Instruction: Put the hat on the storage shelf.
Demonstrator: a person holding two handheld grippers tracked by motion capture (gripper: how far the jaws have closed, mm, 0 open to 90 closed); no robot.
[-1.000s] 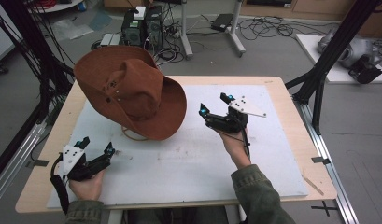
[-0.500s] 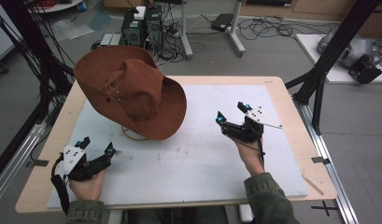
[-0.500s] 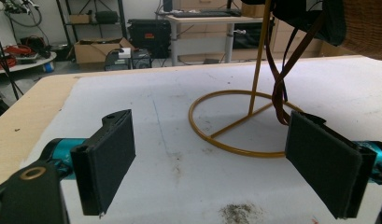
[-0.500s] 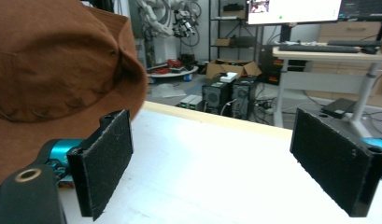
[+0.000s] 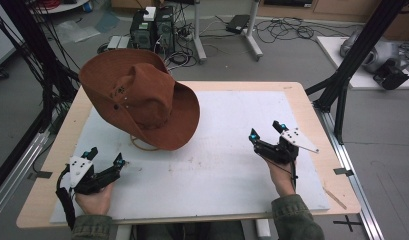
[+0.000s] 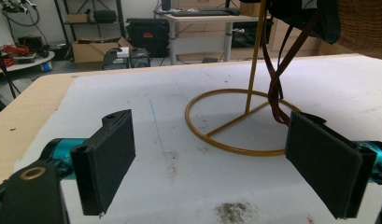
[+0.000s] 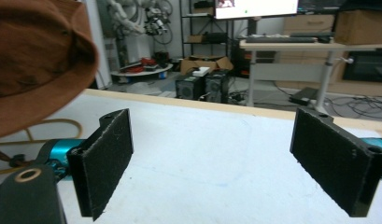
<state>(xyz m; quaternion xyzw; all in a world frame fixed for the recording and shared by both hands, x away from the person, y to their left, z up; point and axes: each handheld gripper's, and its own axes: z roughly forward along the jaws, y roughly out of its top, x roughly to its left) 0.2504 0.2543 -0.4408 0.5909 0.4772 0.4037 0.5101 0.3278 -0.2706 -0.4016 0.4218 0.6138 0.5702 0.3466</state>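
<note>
Hat [image 5: 142, 102] on a gold stand [image 6: 240, 119], at the back left of the surface [image 5: 232, 125].
Left gripper [image 5: 103, 157] and right gripper [image 5: 264, 131] sit low near the front, fingers wide apart, holding nothing.

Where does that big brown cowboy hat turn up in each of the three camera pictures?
High view: the brown hat sits upper left, perched on a stand over the white mat.
Left gripper view: a bit of its underside and dangling strap at the top right.
Right gripper view: its brim fills the upper left corner.
Shared landmark: the gold wire stand under the hat.
</note>
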